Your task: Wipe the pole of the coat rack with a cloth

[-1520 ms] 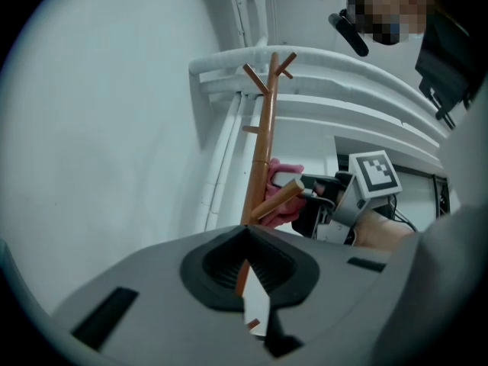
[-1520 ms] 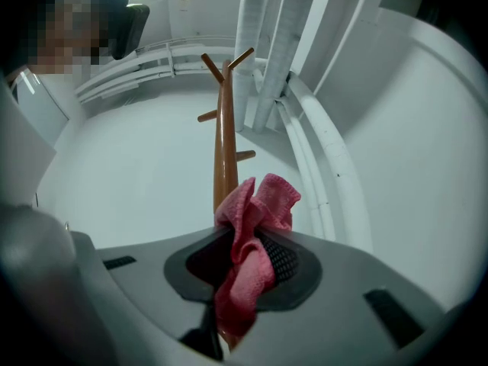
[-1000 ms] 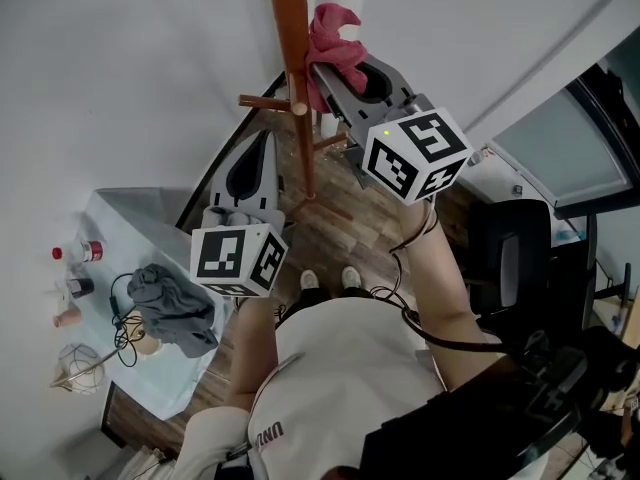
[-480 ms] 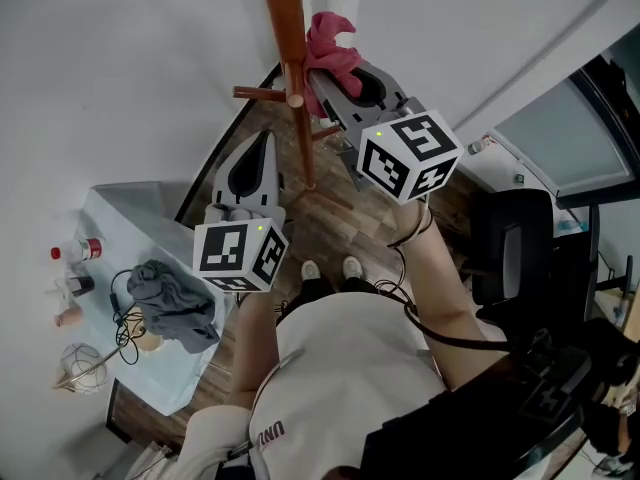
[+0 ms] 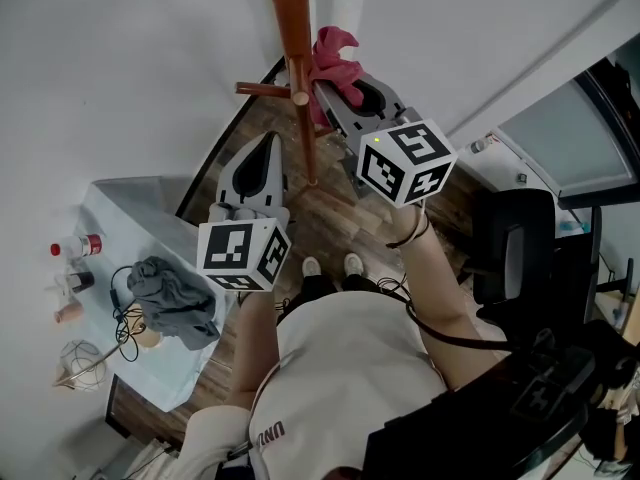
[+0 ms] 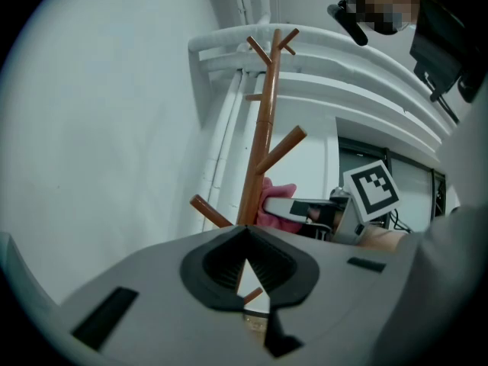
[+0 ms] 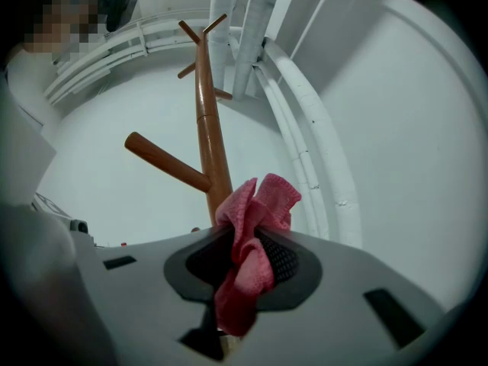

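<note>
The brown wooden coat rack pole (image 5: 293, 43) rises close in front of me, and its foot stands on the wood floor. My right gripper (image 5: 335, 88) is shut on a pink cloth (image 5: 332, 53). The cloth is pressed against the pole's right side, just above a side peg (image 5: 262, 90). In the right gripper view the cloth (image 7: 252, 242) bunches out of the jaws against the pole (image 7: 210, 128). My left gripper (image 5: 268, 146) hangs lower, left of the pole, shut with nothing in it. In the left gripper view the pole (image 6: 259, 143) stands ahead, with the cloth (image 6: 272, 200) at its right.
A table under a light blue cover (image 5: 120, 208) stands at the left, with a grey garment (image 5: 172, 306), bottles (image 5: 78, 248) and cables on it. A black office chair (image 5: 512, 253) is at the right. White walls and pipes (image 7: 305, 128) run behind the rack. Several pegs branch off the pole.
The right gripper has slid the pink cloth slightly down the pole toward the side peg. The left gripper has barely moved.
</note>
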Tool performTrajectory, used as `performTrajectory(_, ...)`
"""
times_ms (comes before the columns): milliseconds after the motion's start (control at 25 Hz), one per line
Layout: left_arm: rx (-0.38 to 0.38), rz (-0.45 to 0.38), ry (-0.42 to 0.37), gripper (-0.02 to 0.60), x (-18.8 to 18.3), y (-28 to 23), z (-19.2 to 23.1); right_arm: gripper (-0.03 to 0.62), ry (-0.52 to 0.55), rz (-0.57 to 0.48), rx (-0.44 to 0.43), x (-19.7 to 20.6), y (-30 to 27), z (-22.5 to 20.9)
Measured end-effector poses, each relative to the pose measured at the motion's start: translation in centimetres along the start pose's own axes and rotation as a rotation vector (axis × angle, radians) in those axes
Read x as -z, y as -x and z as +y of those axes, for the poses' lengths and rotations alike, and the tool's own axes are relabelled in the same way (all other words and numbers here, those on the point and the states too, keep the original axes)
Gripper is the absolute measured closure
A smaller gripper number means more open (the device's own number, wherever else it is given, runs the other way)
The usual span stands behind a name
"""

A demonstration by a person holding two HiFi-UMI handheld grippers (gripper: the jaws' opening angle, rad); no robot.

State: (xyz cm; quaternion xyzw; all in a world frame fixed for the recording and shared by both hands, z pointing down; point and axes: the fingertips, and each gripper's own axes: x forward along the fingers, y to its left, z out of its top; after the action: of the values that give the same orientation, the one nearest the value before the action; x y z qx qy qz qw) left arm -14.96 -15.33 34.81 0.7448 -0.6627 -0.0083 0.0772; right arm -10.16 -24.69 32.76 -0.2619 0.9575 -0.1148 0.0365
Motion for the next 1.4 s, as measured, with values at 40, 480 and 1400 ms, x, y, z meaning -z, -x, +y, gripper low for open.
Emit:
performTrajectory(40,-0.001,0.002,0.0,0.572,0.1,0.0,0.0,0.505,-0.004,0.008,0.002,0.3,0.0,-0.1)
performTrajectory(480,0.002,0.029,-0.008,0.572,0.8,-0.2,0.3,0.505,-0.042,0.089,0.019,3.9,-0.1,-0.9)
performTrajectory(1400,0.001,0.089,-0.014,0.572,3.0,-0.2,0.7,0.505,-0.141,0.246,0.064,12.1,-0.6,-2.8)
